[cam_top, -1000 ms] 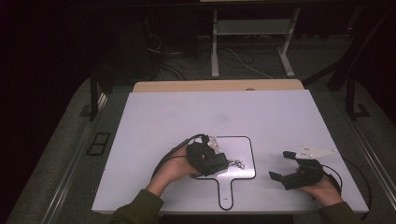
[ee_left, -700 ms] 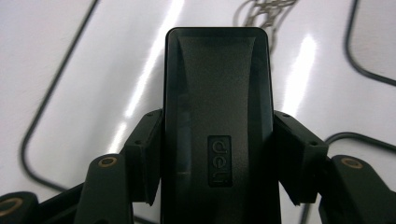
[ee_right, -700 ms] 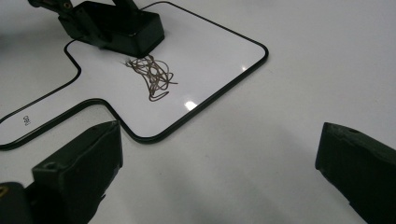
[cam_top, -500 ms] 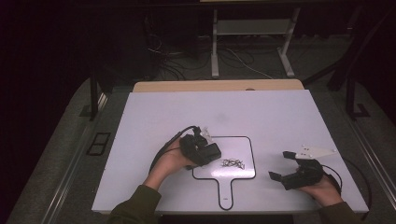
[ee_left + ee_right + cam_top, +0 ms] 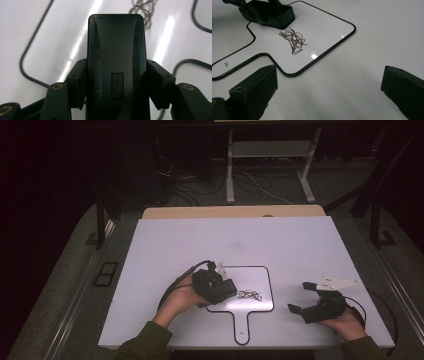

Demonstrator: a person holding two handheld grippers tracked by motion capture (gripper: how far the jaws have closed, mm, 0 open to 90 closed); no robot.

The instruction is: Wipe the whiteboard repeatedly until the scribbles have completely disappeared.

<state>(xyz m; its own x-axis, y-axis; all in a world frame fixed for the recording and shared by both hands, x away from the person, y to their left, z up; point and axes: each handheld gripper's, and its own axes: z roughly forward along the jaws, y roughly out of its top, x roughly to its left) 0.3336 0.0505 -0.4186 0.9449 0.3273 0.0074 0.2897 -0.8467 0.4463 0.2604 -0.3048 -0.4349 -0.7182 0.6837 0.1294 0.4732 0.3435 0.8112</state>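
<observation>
Probably a lab: dark room, white table (image 5: 165, 245), floor cables (image 5: 200, 185).

Both forearms come in wearing dark olive-green sleeves (image 5: 145, 342). The left tongs (image 5: 222, 289) are matte black, blocky plastic, with a black cable looping back from them. Close up, their jaws show brass-coloured screw rings and small dark screws. The right tongs (image 5: 300, 296) are equally black, topped by a pale grey three-cornered plate, with a black cable trailing behind.

Matt textured black plastic box (image 5: 116, 70), thin metal wire tangle (image 5: 293, 38), glossy white tabletop (image 5: 280, 245)
</observation>
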